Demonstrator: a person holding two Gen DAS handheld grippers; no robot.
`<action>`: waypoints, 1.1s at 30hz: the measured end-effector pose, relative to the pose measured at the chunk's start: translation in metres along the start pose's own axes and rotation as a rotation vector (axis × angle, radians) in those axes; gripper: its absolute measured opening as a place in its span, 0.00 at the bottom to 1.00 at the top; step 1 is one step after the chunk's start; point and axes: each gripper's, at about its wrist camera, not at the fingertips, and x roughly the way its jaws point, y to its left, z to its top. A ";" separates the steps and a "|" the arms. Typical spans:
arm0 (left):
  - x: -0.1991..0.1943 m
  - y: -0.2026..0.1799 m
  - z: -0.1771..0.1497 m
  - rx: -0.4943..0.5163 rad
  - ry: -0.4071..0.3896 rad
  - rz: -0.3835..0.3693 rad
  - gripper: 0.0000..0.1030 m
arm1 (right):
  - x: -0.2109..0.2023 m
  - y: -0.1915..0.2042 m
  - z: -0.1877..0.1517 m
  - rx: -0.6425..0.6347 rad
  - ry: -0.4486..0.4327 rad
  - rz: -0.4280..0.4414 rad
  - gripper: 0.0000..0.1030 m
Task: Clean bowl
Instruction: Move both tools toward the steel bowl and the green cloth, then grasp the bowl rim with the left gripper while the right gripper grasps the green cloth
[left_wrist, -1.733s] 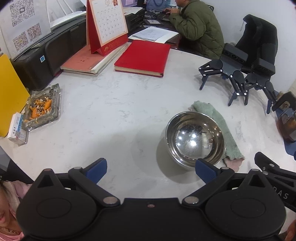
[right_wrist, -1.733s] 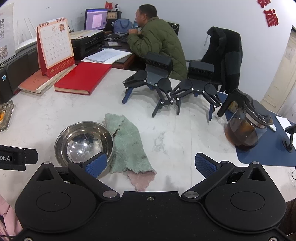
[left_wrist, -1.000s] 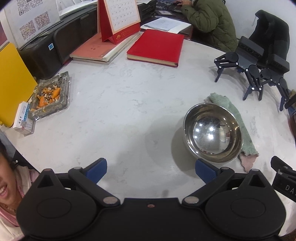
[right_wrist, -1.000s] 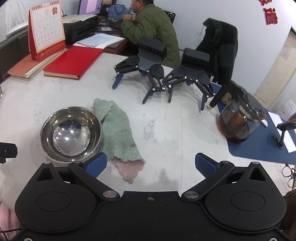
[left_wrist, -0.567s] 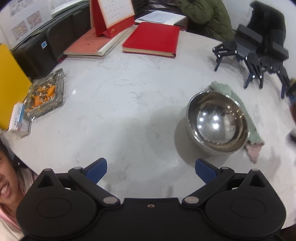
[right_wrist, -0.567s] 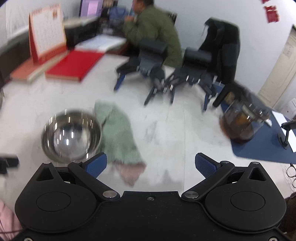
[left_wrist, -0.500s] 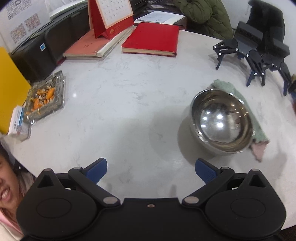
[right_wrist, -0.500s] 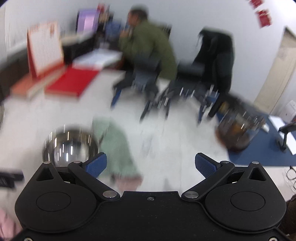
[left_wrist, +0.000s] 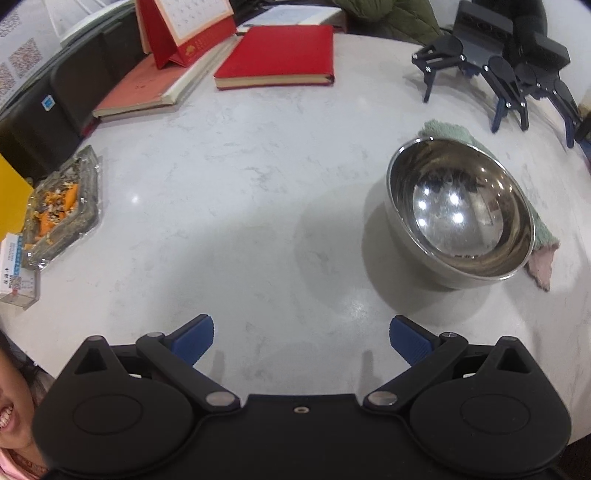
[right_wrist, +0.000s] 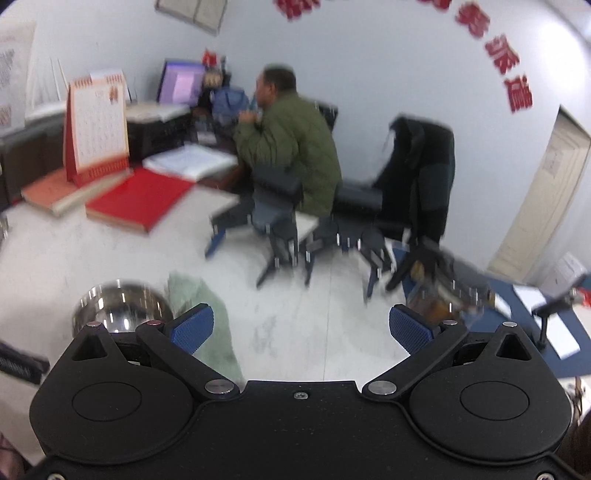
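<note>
While both my claws, left (left_wrist: 301, 334) and right (right_wrist: 301, 325), gape empty, bowl (left_wrist: 460, 212) at two o'clock may skid onto cloth (left_wrist: 539, 236).

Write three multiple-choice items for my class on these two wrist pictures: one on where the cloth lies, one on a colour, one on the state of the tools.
1. Where does the green cloth lie?
A. Inside the bowl
B. On the table beside the bowl, partly behind it
C. On the red book

2. What colour are the pads on the tools' fingers?
A. Blue
B. Yellow
C. White

3. What state are the two tools in?
A. Both shut on the cloth
B. Left open, right shut on the bowl
C. Both open and holding nothing

Answers:
1 B: the green cloth shows past the far rim of the steel bowl on the white table.
2 A: the pads are blue.
3 C: the left tool and the right tool both show spread fingers with only table between.
</note>
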 end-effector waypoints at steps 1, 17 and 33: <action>0.001 0.000 0.001 -0.004 0.002 -0.004 0.99 | 0.005 0.000 0.001 -0.025 -0.012 0.014 1.00; -0.025 0.006 0.054 -0.152 -0.087 -0.081 0.99 | 0.128 -0.022 -0.031 0.016 0.157 0.152 1.00; 0.026 -0.012 0.074 -0.030 0.009 -0.161 0.91 | 0.175 0.029 -0.046 -0.184 0.267 0.406 1.00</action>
